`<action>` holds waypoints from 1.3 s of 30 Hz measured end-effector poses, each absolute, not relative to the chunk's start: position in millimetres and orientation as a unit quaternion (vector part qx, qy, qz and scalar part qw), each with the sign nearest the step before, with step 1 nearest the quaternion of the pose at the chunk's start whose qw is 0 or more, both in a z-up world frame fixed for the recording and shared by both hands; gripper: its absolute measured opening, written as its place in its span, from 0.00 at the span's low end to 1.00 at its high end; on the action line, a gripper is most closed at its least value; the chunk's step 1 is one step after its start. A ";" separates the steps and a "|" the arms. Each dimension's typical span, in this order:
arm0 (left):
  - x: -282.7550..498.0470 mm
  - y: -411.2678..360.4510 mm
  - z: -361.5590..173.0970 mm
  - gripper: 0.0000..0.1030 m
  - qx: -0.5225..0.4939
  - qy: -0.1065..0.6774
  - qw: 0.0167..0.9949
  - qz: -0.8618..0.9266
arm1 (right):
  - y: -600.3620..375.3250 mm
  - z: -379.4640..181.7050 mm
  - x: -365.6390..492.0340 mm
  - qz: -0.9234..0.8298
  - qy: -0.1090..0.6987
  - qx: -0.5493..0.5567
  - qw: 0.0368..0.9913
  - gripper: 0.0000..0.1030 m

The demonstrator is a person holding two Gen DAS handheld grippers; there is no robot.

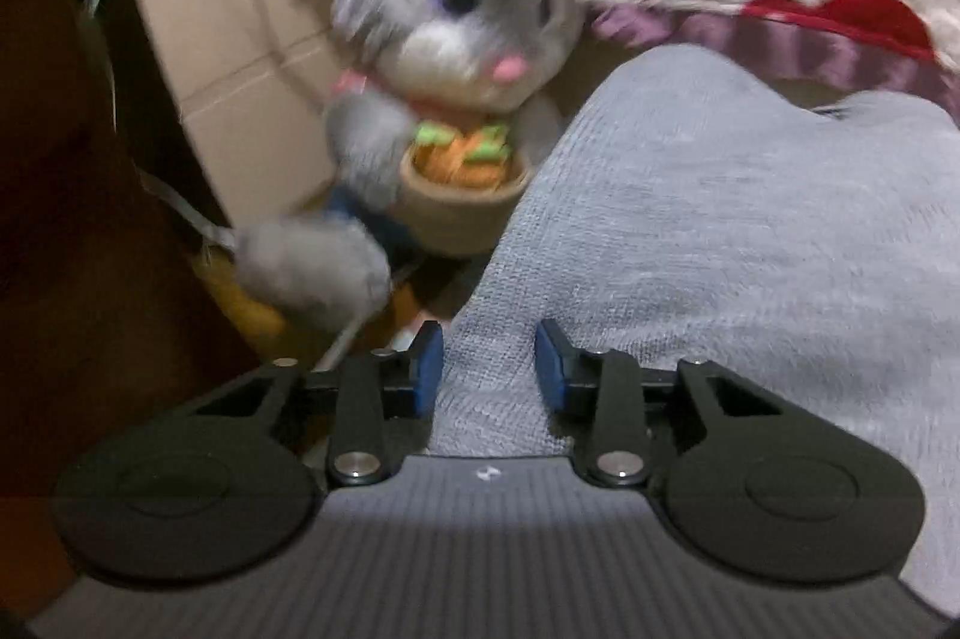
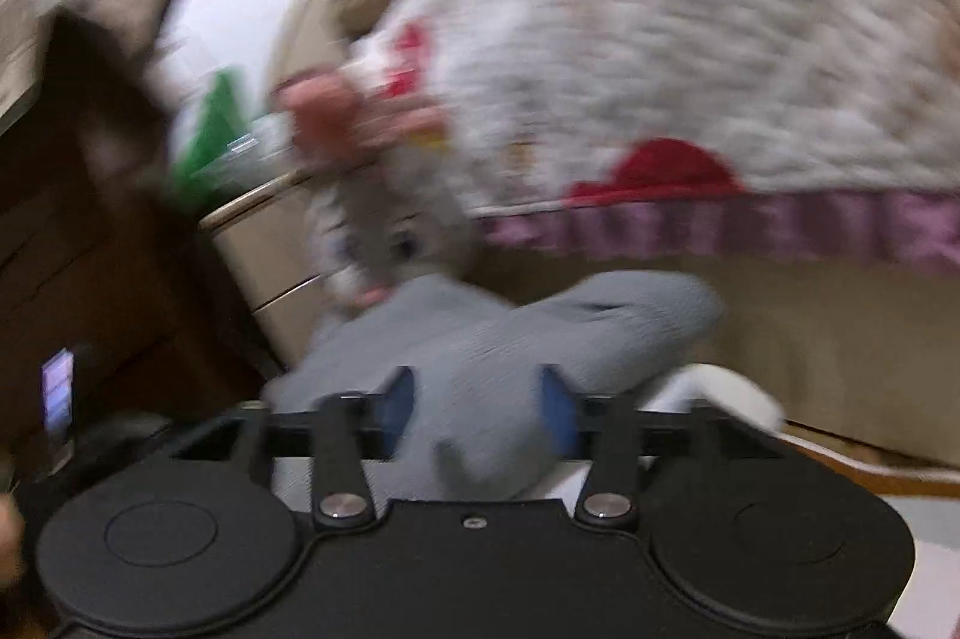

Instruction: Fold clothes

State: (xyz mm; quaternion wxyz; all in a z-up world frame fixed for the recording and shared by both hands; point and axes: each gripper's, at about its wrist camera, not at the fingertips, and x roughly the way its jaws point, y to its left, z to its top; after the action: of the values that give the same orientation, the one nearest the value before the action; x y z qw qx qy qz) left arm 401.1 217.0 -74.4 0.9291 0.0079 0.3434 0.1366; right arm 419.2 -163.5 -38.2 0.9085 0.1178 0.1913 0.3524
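A grey knitted garment (image 1: pixel 720 231) fills the right half of the left wrist view and runs down between the blue pads (image 1: pixel 427 369) of my left gripper (image 1: pixel 489 369), which is shut on a thick fold of it. In the right wrist view the same grey garment (image 2: pixel 510 333) is bunched up and hangs forward from my right gripper (image 2: pixel 478 411). That gripper's jaws are closed onto the bunch. Both views are blurred by motion.
A grey plush rabbit (image 1: pixel 456 15) holding a basket sits just left of the cloth, against a beige box (image 1: pixel 240 57). A white quilt with red hearts (image 2: pixel 660 39) hangs behind. Dark wooden furniture (image 2: pixel 90 249) and a lit phone (image 2: pixel 58 393) stand at the left.
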 end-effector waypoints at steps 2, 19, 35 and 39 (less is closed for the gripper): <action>405.6 221.7 -76.5 0.29 -0.001 0.348 0.928 0.136 | -137.2 -42.8 407.8 0.377 0.204 0.074 0.901 0.54; 287.2 157.4 -46.2 0.70 -0.012 0.283 0.951 0.129 | -139.4 -75.8 301.8 0.348 0.303 0.071 0.884 0.50; 139.4 13.6 -28.9 1.00 0.034 0.337 0.939 0.069 | -213.9 -27.8 164.2 0.243 0.277 0.092 0.925 0.57; 115.8 -11.4 -28.5 1.00 0.038 0.352 0.934 0.054 | -226.8 -20.0 132.7 0.230 0.284 0.098 0.925 0.62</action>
State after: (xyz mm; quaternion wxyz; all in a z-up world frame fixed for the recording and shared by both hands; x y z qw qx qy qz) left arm 115.8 -11.4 -28.5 0.9336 0.0380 0.3522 0.0538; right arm 132.7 -226.8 -20.0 0.9254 0.0982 0.2845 0.2303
